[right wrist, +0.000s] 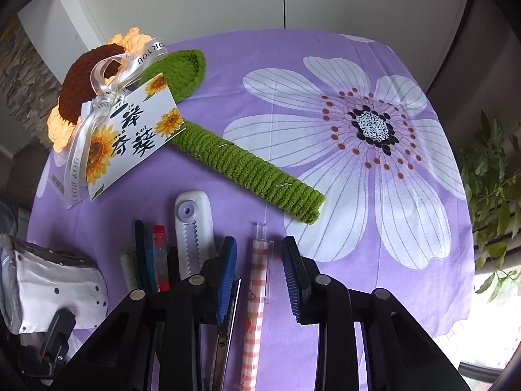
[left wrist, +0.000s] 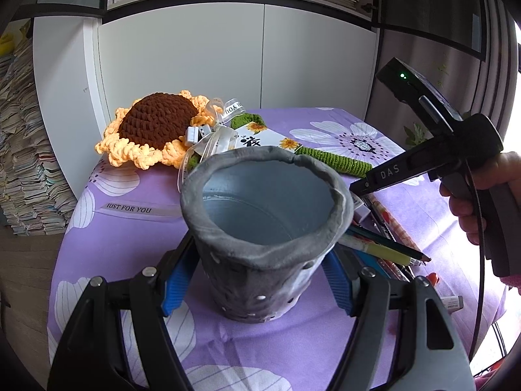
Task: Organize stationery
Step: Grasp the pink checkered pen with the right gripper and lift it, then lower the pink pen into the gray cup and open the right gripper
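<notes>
A grey felt pen holder [left wrist: 260, 224] stands upright and empty on the purple cloth. My left gripper [left wrist: 259, 254] is shut on its lower wall, one blue pad [left wrist: 177, 280] on each side. Right of it lie several pens and a pencil [left wrist: 390, 248] in a row. My right gripper [right wrist: 259, 242] points down over a pink checked pen [right wrist: 255, 293]. Its jaws are open and straddle the pen, with a gap on each side. Left of that pen lie a utility knife [right wrist: 224, 332], a white correction tape [right wrist: 193, 224] and a red-capped pen [right wrist: 160, 254]. The holder [right wrist: 58, 280] shows at the lower left.
A crocheted sunflower [left wrist: 156, 123] with a green stem [right wrist: 247, 169], ribbon and a card [right wrist: 136, 130] lies across the back of the table. White cabinet doors [left wrist: 211, 55] stand behind. Paper stacks [left wrist: 22, 163] rise at the left, a plant [right wrist: 495, 179] at the right.
</notes>
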